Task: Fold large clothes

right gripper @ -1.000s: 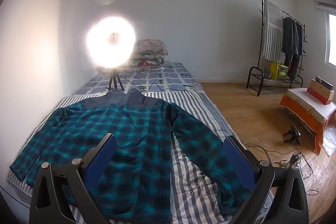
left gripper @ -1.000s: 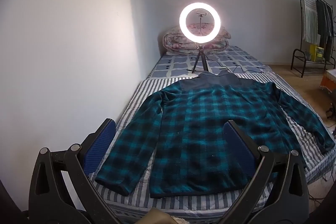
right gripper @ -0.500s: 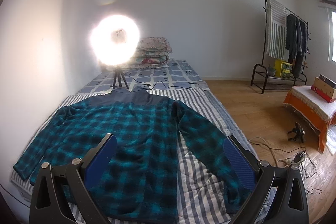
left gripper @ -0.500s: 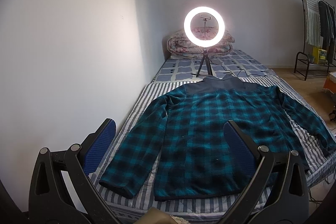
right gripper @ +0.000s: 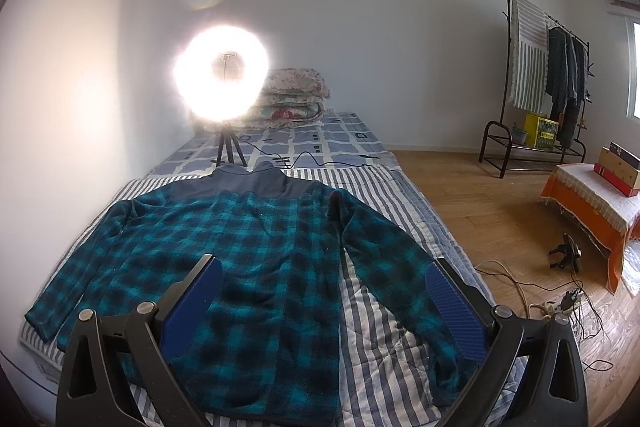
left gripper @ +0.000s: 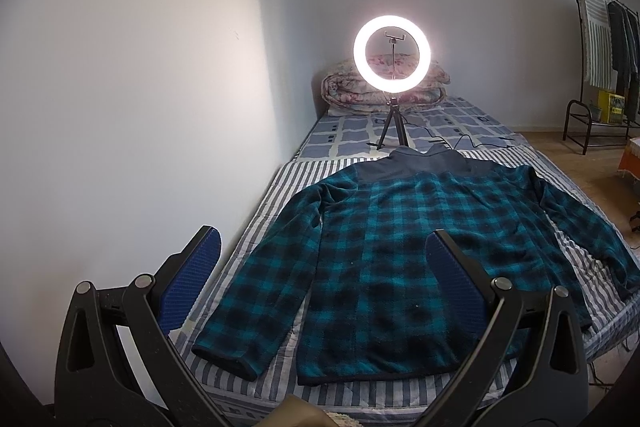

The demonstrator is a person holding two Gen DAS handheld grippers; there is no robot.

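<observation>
A teal and black plaid fleece jacket [left gripper: 404, 251] lies flat on the striped bed cover [left gripper: 264, 203], sleeves spread, dark collar at the far end. It also shows in the right wrist view [right gripper: 256, 259]. My left gripper [left gripper: 320, 251] is open and empty, held above the near left part of the jacket, over its hem and left sleeve. My right gripper [right gripper: 324, 283] is open and empty, held above the jacket's near right side and right sleeve [right gripper: 400, 275].
A lit ring light on a tripod [left gripper: 392, 59] stands on the bed behind the collar, with folded quilts [left gripper: 344, 91] beyond. A wall runs along the bed's left. Right of the bed are wooden floor, cables [right gripper: 560, 303], a clothes rack [right gripper: 536, 75] and an orange-covered table [right gripper: 588, 199].
Both grippers have drifted a little, so the jacket and ring light sit slightly further right and lower in each view. Jaws stay open. The jacket has not moved.
</observation>
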